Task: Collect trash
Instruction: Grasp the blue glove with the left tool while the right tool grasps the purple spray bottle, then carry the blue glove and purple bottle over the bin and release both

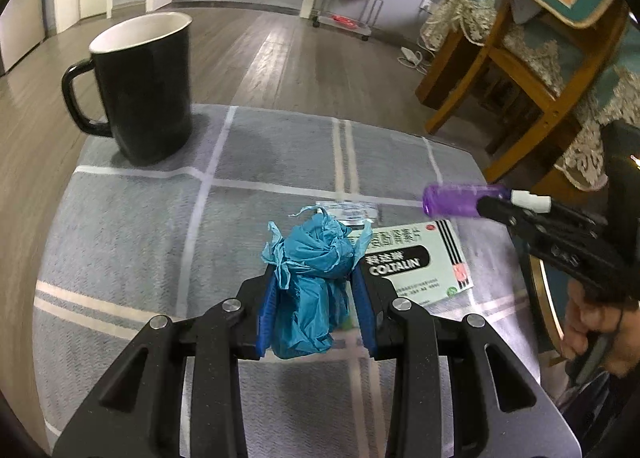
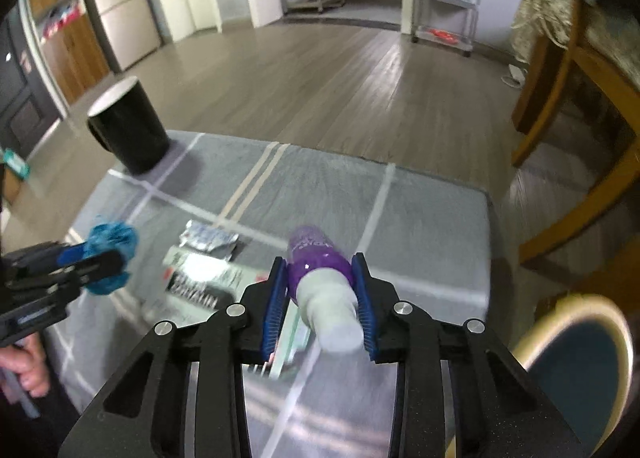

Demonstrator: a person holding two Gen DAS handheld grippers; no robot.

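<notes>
Trash here is two held pieces. From the left wrist view, the left gripper [image 1: 316, 290] pinches a crumpled blue bag [image 1: 310, 278] between its blue pads, just above the grey checked cloth [image 1: 140, 226]. A black mug [image 1: 144, 88] stands at ten o'clock, a green-white medicine box [image 1: 424, 262] lies at two o'clock with its print readable, and a hand [image 1: 596, 322] shows at four o'clock. From the right wrist view, the right gripper [image 2: 320, 298] clamps a purple bottle [image 2: 316, 258] by its shoulder, white cap [image 2: 336, 318] toward the camera. Only this view shows a foil blister pack [image 2: 208, 238] clearly at ten o'clock and a gold-rimmed blue bin [image 2: 580, 358] at four o'clock.
</notes>
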